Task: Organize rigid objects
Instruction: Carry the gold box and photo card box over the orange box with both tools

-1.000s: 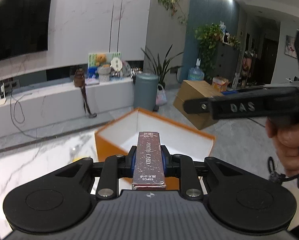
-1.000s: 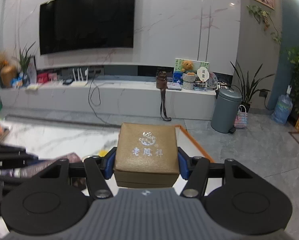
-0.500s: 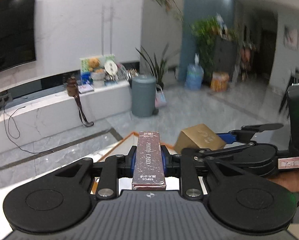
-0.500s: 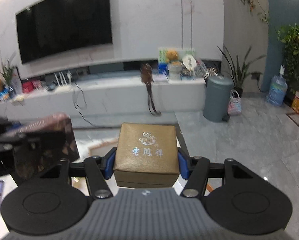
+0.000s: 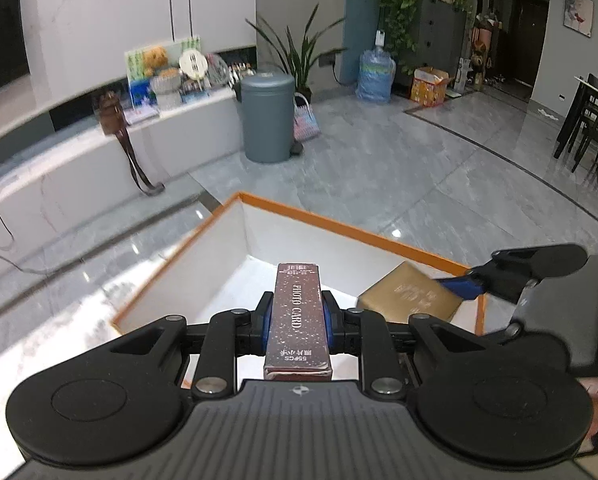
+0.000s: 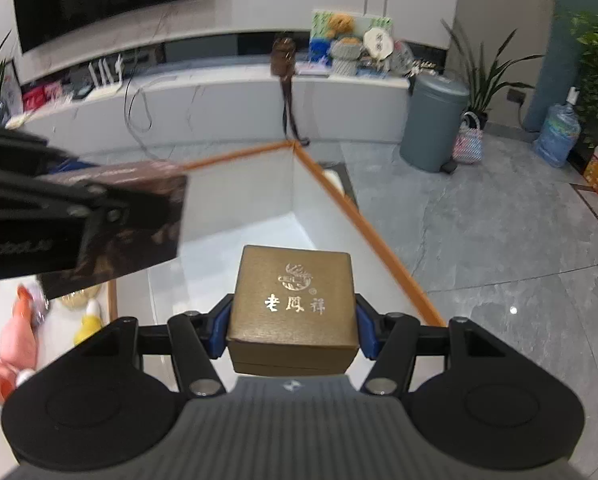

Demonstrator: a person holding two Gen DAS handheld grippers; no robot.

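Note:
My left gripper (image 5: 297,322) is shut on a dark red photo card box (image 5: 297,320) and holds it over the near side of an open orange-edged box with a white inside (image 5: 255,236). My right gripper (image 6: 293,326) is shut on a square gold jewellery box (image 6: 295,304) and holds it over the same orange box (image 6: 363,228). In the left wrist view the gold box (image 5: 409,296) sits at the right, inside the box's rim. In the right wrist view the photo card box (image 6: 139,216) and left gripper sit at the left.
The orange box rests on a white marble table (image 5: 59,312). A yellow and white toy (image 6: 89,320) and a pink object (image 6: 15,340) lie on the table to the left. A grey bin (image 5: 267,116) stands on the floor beyond.
Both grippers have tilted down and moved over the open orange box. The gold box has come in at the right of the left wrist view. Both grips are unchanged.

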